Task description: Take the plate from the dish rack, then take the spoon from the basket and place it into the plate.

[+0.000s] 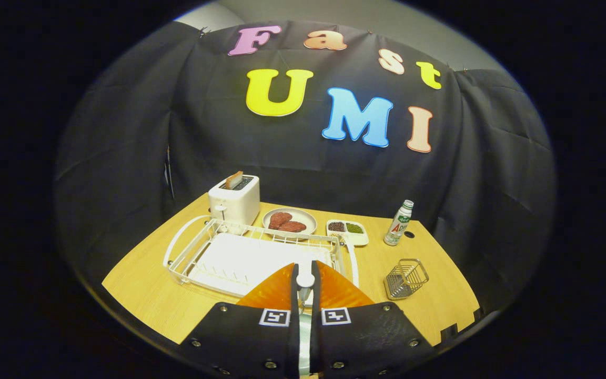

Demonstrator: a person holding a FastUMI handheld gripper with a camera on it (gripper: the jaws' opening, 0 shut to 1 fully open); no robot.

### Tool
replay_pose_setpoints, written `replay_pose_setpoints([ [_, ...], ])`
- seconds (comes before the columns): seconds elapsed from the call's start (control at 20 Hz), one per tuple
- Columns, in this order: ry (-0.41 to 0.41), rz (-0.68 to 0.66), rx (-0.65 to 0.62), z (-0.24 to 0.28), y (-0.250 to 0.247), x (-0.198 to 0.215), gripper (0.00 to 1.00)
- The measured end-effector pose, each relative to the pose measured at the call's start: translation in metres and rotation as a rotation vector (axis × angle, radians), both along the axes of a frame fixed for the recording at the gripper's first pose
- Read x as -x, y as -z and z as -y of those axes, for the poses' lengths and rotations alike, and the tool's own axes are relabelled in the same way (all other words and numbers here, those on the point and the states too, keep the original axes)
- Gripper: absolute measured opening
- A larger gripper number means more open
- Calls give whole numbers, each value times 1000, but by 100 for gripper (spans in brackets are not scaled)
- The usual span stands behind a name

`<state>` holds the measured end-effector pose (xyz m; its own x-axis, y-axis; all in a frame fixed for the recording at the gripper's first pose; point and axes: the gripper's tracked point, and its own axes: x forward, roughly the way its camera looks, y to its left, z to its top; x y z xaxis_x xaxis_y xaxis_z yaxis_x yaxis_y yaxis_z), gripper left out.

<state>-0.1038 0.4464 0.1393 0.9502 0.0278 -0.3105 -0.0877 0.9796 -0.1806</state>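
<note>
Pinching a white spoon (pixel 304 287) by its handle, the hand-held gripper (pixel 304 279) had both fingers closed on it, the spoon's bowl poking up between the tips and the handle running down the slit. An orange plate (pixel 274 292) lay just beneath, half hidden by the fingers. Beyond stood the white dish rack (pixel 253 255), beside it to the right the wire basket (pixel 406 278), all on the wooden counter (pixel 145 295).
</note>
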Motion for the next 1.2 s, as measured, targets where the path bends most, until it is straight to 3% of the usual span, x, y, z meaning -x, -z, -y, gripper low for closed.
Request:
replay_pose_setpoints([
  [0.7, -110, -131, -41, -36, 84, 19, 11],
  [1.05, -71, -108, -35, -20, 78, 23, 17],
  [1.2, -48, -106, -31, -9, 76, 20, 25],
])
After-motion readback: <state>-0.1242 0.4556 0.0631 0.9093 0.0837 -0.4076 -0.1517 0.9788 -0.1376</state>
